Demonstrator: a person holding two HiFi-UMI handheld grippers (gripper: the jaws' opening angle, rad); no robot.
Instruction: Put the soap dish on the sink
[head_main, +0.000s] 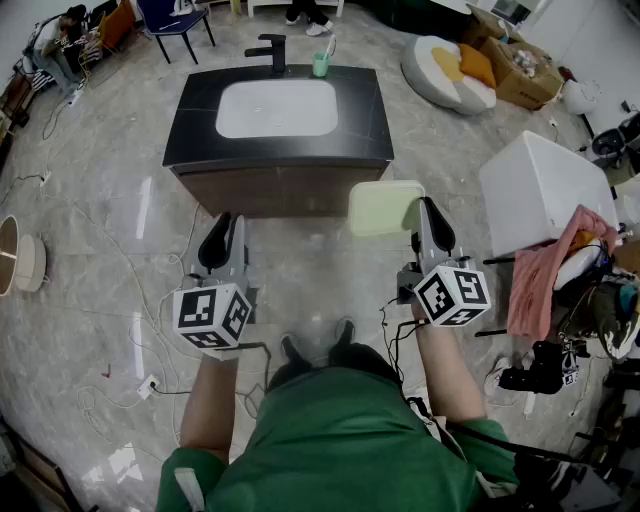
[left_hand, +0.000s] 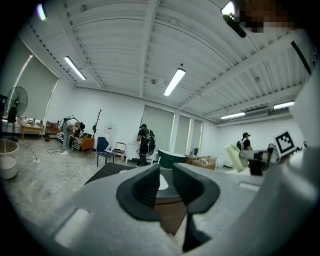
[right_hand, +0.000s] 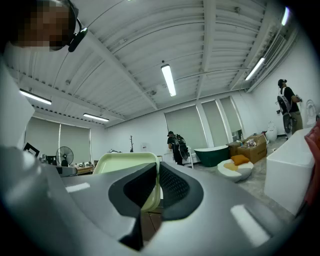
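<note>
A pale green soap dish hangs in the air just in front of the sink cabinet, held by its right rim. My right gripper is shut on that rim. In the right gripper view the soap dish stands up to the left of the right gripper. The sink has a dark countertop, a white basin and a black faucet. My left gripper is lower left of the cabinet, with nothing in it. In its own view the left gripper has its jaws nearly together, pointing at the sink.
A green cup stands beside the faucet. A white box with a pink cloth is at the right. A round floor cushion and a cardboard box lie behind. Cables run over the floor on the left.
</note>
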